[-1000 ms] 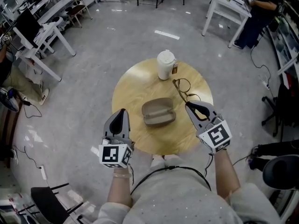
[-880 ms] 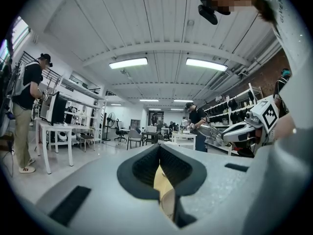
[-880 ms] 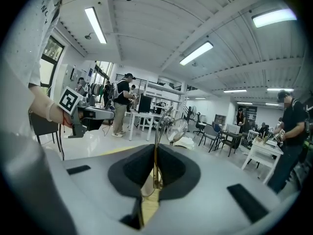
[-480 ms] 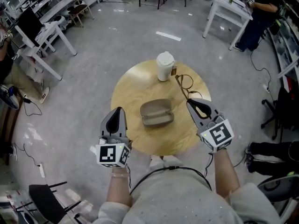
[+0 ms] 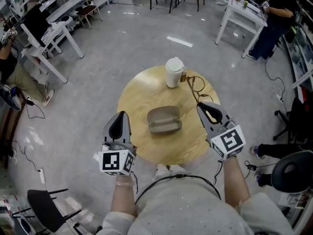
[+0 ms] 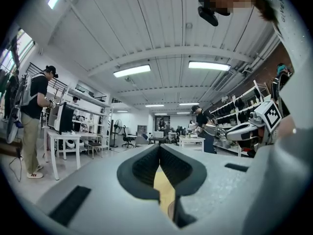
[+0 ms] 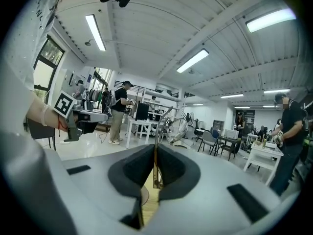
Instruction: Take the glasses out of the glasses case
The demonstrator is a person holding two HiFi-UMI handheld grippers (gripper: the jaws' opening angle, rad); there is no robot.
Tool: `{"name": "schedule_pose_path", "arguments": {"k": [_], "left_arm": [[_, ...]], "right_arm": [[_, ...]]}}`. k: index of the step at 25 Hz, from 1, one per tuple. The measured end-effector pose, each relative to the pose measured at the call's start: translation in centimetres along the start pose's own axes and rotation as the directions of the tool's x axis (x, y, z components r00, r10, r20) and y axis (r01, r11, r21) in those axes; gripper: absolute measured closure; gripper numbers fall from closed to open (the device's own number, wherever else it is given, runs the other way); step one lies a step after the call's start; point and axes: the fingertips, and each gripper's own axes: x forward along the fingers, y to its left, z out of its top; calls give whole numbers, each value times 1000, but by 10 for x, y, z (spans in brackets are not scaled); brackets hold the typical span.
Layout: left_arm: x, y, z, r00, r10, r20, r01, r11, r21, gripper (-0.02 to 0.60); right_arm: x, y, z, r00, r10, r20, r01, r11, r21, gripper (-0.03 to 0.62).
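The closed grey-brown glasses case lies in the middle of the round wooden table. My right gripper hovers to the right of the case, shut on a temple of the thin-framed glasses, which reach from its tips toward the cup. In the right gripper view the glasses stick out beyond the jaws of the right gripper, with the temple pinched between the pads. My left gripper is at the table's left edge, and in the left gripper view its jaws are shut with nothing between them.
A white lidded cup stands at the table's far side, close to the glasses. White work tables and chairs stand round the room. A person is at a table in the back right, another stands at the left.
Both grippers have lifted slightly, and the glasses stay in the right one. The case has not moved.
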Motion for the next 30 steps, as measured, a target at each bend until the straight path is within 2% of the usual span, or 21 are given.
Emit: {"name": "schedule_pose_path", "arguments": {"k": [13,30], "left_arm": [[-5,7,10,999,37,26,-37,999,9,577],[-6,6,12,998,52,40,-52,999,14,577]], "right_arm": [[5,-9,20,997,-8,70,6,999,31,568],[2,-18,25,993,-24,120,17,998,67,568]]}}
